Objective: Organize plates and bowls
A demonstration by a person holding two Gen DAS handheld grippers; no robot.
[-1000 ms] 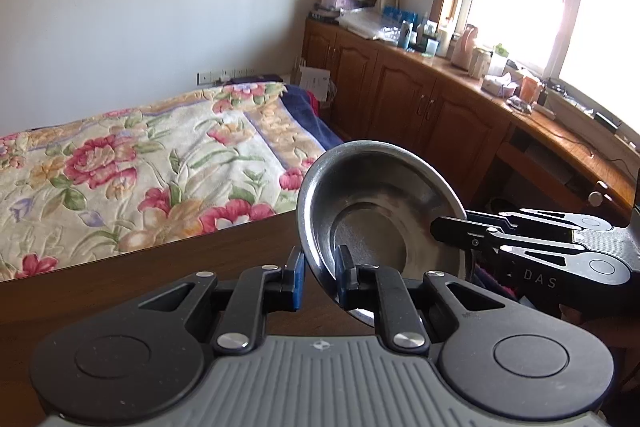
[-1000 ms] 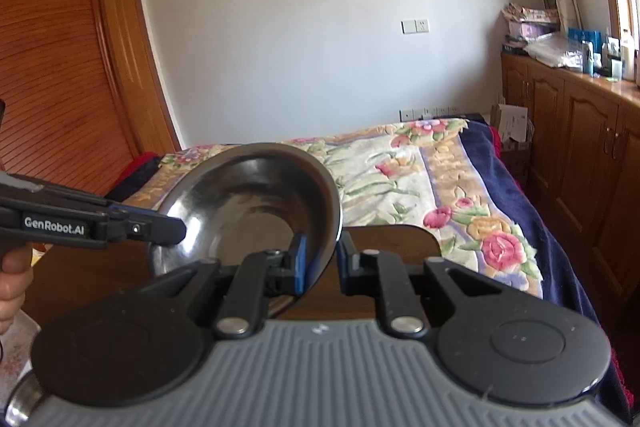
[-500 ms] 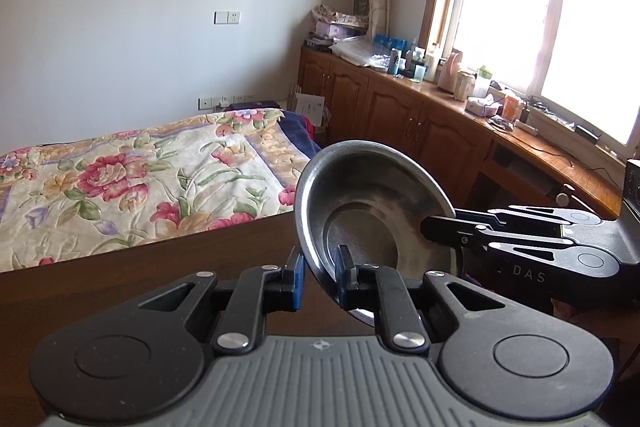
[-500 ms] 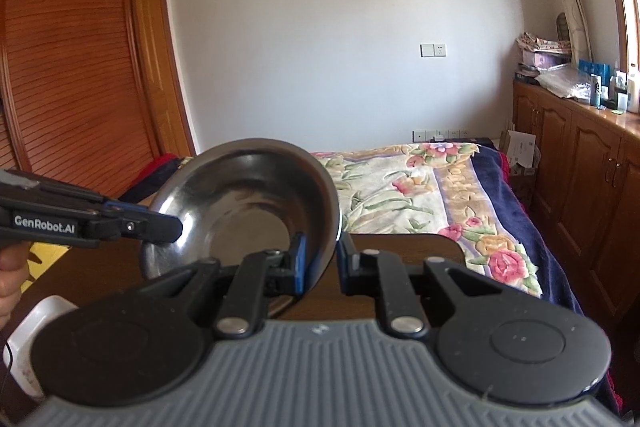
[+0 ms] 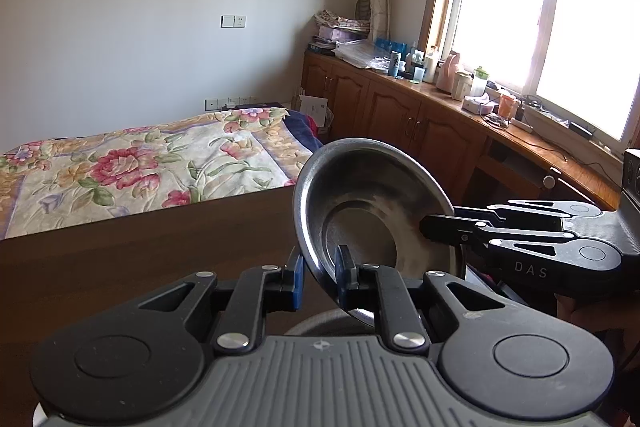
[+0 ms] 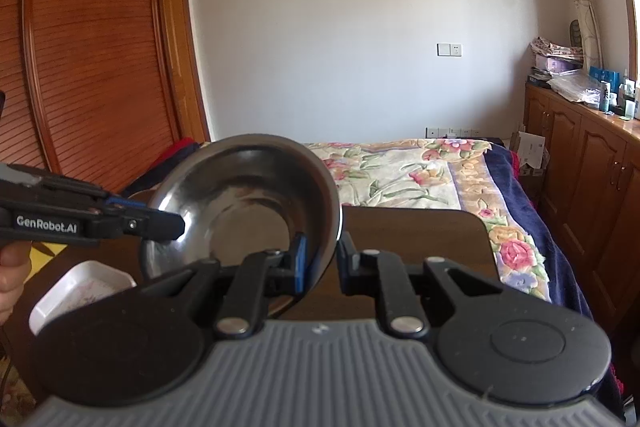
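I have the bowl [image 5: 376, 211] lifted clear of the tabletop [image 5: 140, 251], both tools clamped on opposite rim edges: left tool [image 5: 318, 277] near side, right tool [image 6: 320, 267] across. Two grips keep it from swinging, I judge.

Steel bowl [image 5: 372, 211] — tilted, held aloft

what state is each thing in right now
bowl: steel, empty, tilted, held off the table by its rim on two sides
left tool: shut on the bowl rim
right tool: shut on the bowl rim
white dish: resting on the table, upright
cabinet doors: closed
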